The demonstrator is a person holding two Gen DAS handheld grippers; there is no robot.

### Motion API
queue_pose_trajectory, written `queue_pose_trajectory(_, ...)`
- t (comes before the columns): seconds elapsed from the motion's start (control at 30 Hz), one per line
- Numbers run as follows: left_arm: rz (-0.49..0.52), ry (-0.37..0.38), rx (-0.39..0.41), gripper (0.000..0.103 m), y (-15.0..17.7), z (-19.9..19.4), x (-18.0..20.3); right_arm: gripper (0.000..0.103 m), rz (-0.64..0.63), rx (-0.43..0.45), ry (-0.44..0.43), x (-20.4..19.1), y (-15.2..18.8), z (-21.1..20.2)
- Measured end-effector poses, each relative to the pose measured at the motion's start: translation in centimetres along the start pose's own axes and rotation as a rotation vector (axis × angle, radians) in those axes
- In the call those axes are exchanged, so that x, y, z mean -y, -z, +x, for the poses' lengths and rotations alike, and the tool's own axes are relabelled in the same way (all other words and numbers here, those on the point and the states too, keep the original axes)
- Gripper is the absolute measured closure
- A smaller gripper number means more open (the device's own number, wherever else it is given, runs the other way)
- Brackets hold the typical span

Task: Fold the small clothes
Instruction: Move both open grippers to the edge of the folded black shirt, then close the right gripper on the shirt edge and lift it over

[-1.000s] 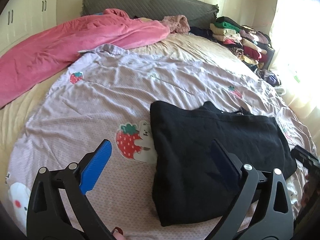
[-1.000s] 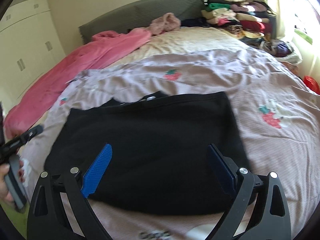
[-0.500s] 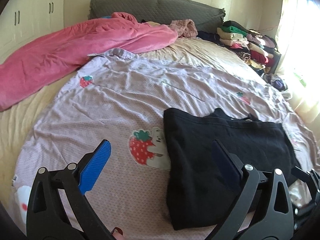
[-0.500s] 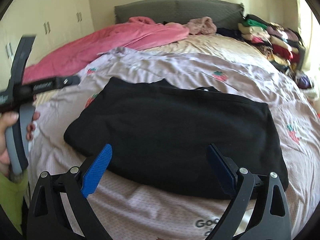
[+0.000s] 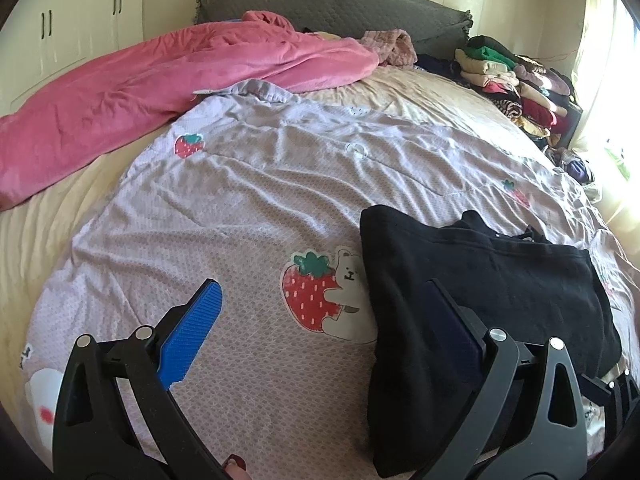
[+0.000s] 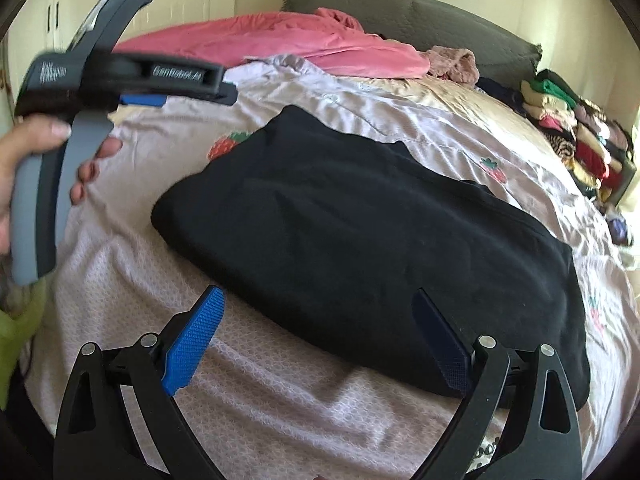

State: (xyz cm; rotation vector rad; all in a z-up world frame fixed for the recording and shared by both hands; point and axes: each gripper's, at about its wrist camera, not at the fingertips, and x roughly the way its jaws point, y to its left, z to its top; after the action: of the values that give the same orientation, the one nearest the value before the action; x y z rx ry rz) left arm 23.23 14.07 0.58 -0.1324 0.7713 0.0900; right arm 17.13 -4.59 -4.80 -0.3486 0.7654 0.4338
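A: Where's the garment?

B: A black folded garment (image 5: 480,312) lies flat on the lilac strawberry-print quilt (image 5: 248,200) spread over the bed. From the left wrist camera it fills the 4 o'clock part of the picture; from the right wrist camera it sits dead centre (image 6: 360,232), stretching toward 4 o'clock.

A: And the left tool?

B: The left tool (image 5: 320,328) hangs over the quilt with its blue pads spread wide and nothing between them. One pad is over bare quilt at 8 o'clock, the other over the garment's left portion at 5 o'clock. A strawberry-and-bear print (image 5: 320,300) shows between them, just beside the garment's left edge. In the right wrist view the tool appears from the side at 10 o'clock, blurred, gripped by the person's left hand (image 6: 24,176).

A: The right tool?

B: The right tool (image 6: 320,336) is also spread wide and holding nothing. Its left pad is over quilt, its right pad over the garment's near edge. Whether it touches the cloth, I cannot tell.

A: Anything else on the bed?

B: A pink blanket (image 5: 152,80) bunched at 10 to 12 o'clock below the grey headboard (image 5: 328,4), and a stack of folded clothes (image 5: 516,84) at 2 o'clock, well apart from the garment.
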Motion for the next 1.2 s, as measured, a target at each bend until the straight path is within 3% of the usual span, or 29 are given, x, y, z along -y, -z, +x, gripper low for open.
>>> queue_pose_trajectory(0.37,-0.025,0.013,-0.032,0.01,0.1,1.3,-0.2,0.009,-0.114,-0.048,0.064,-1.3,0.0,4.0)
queue_pose_trajectory(0.77,-0.026,0.016,-0.063,0.01,0.3,2.6,0.2,0.01,-0.225,-0.001,0.163,-3.5,-1.6,6.7)
queue_pose_trajectory(0.8,-0.029,0.017,-0.065,0.01,0.3,2.6,0.1,0.012,-0.236,0.007,0.171,-3.7,-1.6,6.8)
queue_pose_trajectory(1.03,-0.038,0.028,-0.085,0.01,0.3,3.2,0.2,0.063,-0.217,0.061,0.126,-3.3,-1.8,5.9)
queue_pose_trajectory(1.13,-0.048,0.05,-0.094,0.01,0.3,3.3,0.3,0.076,-0.147,0.083,0.076,-1.9,-2.2,5.2)
queue_pose_trajectory(1.2,-0.076,0.109,-0.116,0.01,0.2,3.4,0.4,0.08,-0.09,0.086,0.027,-0.6,-2.4,4.9)
